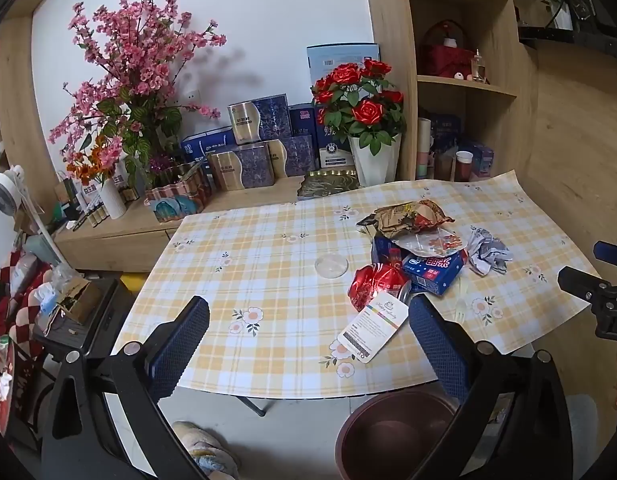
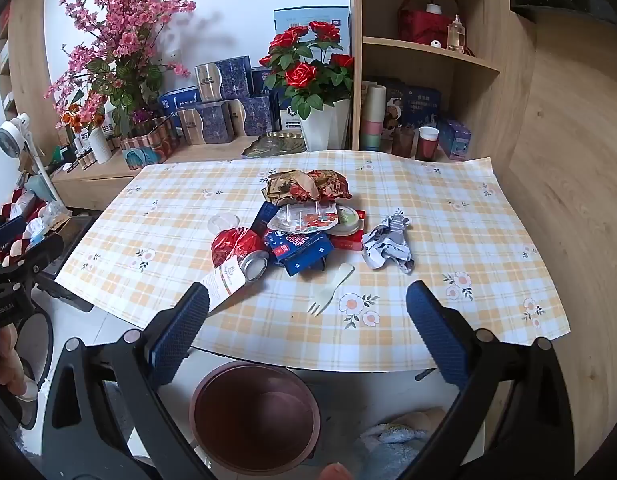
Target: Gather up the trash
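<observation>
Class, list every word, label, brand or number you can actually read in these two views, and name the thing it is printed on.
"GenRobot.AI": partly cut off, on the left hand-held gripper body, seen from the right wrist.
"D": cut off at the frame edge, on the right hand-held gripper body.
Blue packet: large characters, not legible.
White tag: script and small print, too blurred.
Shelf boxes: too small.

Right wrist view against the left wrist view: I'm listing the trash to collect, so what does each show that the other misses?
Only the right wrist view shows the white plastic fork lying clear on the cloth. Only the left wrist view shows the white tag whole. Both show the crushed red can, blue box, crumpled paper, brown bin, and open, empty grippers.
</observation>
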Motion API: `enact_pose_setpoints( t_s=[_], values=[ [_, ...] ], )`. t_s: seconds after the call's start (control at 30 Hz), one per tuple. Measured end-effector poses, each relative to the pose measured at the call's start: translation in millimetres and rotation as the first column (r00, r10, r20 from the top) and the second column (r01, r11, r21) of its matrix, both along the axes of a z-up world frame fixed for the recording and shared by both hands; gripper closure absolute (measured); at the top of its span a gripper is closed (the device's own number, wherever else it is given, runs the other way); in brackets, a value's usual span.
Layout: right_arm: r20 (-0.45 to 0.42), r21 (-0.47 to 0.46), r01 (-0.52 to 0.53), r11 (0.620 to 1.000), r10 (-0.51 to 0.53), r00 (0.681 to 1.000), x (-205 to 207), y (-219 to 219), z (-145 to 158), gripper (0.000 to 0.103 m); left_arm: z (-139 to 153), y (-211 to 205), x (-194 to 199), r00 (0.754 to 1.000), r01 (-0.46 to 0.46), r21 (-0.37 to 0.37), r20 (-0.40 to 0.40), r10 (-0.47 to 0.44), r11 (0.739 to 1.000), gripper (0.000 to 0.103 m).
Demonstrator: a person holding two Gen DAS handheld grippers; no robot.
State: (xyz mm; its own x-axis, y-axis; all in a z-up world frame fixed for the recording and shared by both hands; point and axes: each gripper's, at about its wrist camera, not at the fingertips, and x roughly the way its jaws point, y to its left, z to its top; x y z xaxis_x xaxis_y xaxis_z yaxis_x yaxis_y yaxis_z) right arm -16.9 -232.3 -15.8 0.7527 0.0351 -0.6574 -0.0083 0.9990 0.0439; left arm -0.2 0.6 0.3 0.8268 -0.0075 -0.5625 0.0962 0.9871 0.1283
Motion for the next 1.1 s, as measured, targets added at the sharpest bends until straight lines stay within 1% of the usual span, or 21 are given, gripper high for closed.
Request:
enact_pose_setpoints(
  t_s=[0.5,0.53,0.57,0.6,0.8,1.1],
  values=[
    [-0.011,0.009,0.008,1.0,-0.008,1.0,2.6,1.5,-3.2,0.006,0.9,-0.4,-1.5,1.0,-0.007,0.01,-0.006,0.007,1.0,0.005],
    [-0.011,0.009,0.01,1.0,-0.01,1.0,0.3,1.0,1.3,0.006,1.3,-0.6,-1.9,1.0,-0.006,0.011,-0.006,0.006,1.0,0.005],
    [-0.009,0.008,0.01,1.0,-0.009,1.0,0.1,-0.9,-0.5,0.006,-4.3,-0.1,-0.2,1.0,-0.005,0.011,-0.006,0.005,1.0,0.005],
    [-0.009,0.007,0.009,1.0,-0.009,1.0,0.0,-1.4,-0.1,0.006,-3.4,6.8,-2.9,1.0,-0.006,0.007,-0.008,0.006,1.0,0.005],
    [-0.01,0.004,0.017,1.0,-0.017,1.0,0.9,-1.9,-4.1,0.006,0.5,3.4,-3.2,1.0,-0.004,0.015,-0.003,0.004,1.0,0.005],
    [-0.011,-0.001,0.022,1.0,-0.022,1.0,-1.0,-4.2,-5.0,0.006,-1.3,3.4,-4.3,1.0,-0.002,0.015,-0.007,0.002,1.0,0.005]
  ],
)
